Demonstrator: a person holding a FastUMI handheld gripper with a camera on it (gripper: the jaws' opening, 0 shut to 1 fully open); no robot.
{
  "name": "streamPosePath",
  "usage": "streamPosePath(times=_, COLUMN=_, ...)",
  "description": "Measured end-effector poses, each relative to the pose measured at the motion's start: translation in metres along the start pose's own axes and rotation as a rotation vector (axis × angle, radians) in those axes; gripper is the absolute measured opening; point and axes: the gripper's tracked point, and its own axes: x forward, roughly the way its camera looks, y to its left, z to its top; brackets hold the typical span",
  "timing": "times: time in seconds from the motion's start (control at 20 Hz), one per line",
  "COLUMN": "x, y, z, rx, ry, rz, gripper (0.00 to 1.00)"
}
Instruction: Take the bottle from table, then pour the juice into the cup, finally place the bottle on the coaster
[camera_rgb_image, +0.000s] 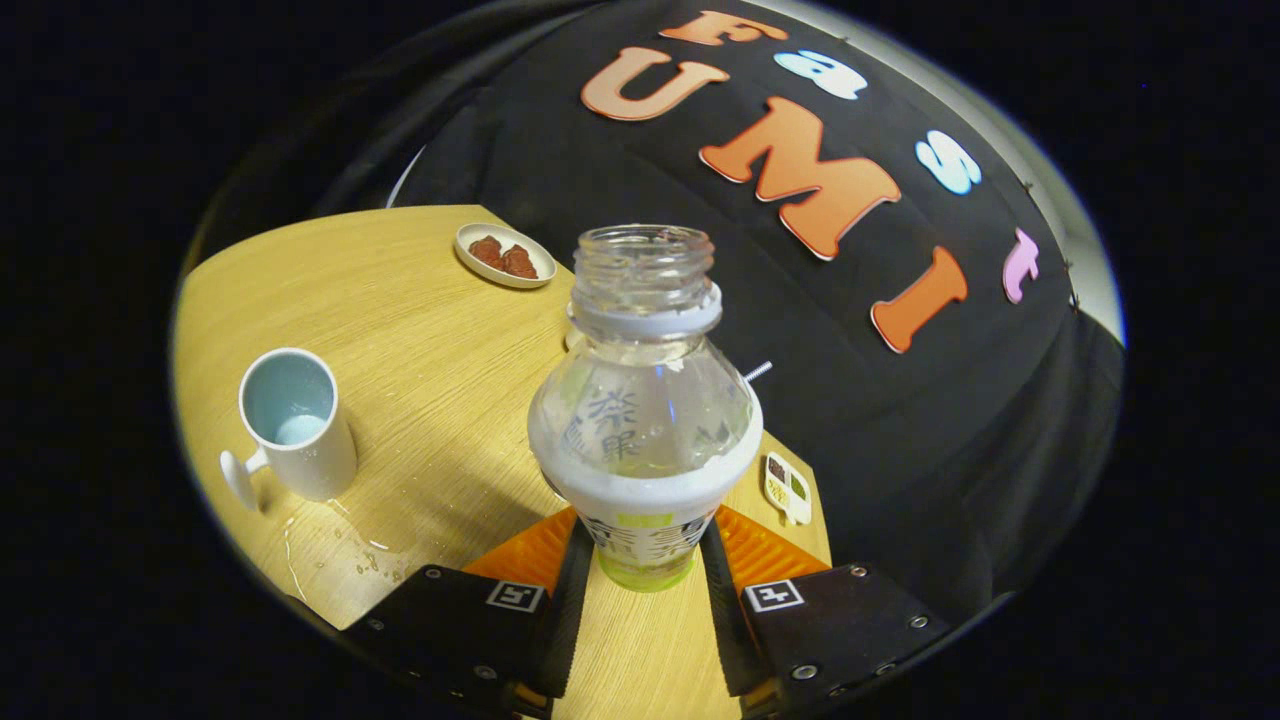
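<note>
On our far left the cup (296, 422) stands upright on the surface (420, 330), its handle turned toward us and its mouth open, with a pale pool showing at the bottom. We judge that some juice is already in it. Just in front of the cup, wet streaks and drops (345, 550) lie on the wood, which suggests some liquid missed the mouth.

Further back sits a small dish (505, 255) with two reddish-brown pieces on it, well apart from the cup and out of the working path.

In the middle we hold the bottle (645, 420) in the hand-held gripper (645, 570). Both fingers press on its labelled lower body, one on each side, so the grasp is clenched on the bottle. It is uncapped and stands roughly upright between the fingers, and its clear upper part looks nearly empty. Gripping it low keeps the neck free for tipping. Whether its base rests on the surface or hangs just above it we cannot tell.

To the right, near the surface's edge, lies a small flat white piece with dark patches (787, 487). We cannot make out a coaster, so the bottle's last resting place remains to be found.
</note>
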Motion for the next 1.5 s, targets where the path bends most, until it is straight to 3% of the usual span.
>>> streamPosePath(times=0.5, x=0.001, y=0.027, z=0.054, rx=-0.456, ry=-0.195, rz=-0.119, gripper=0.58)
streamPosePath(times=0.75, x=0.004, y=0.035, z=0.068, rx=-0.589, ry=-0.259, rz=-0.145, gripper=0.58)
streamPosePath(times=1.0, x=0.005, y=0.021, z=0.081, rx=-0.713, ry=-0.311, rz=-0.229, gripper=0.58)
streamPosePath(times=1.5, x=0.008, y=0.014, z=0.099, rx=-0.841, ry=-0.368, rz=-0.276, gripper=0.58)
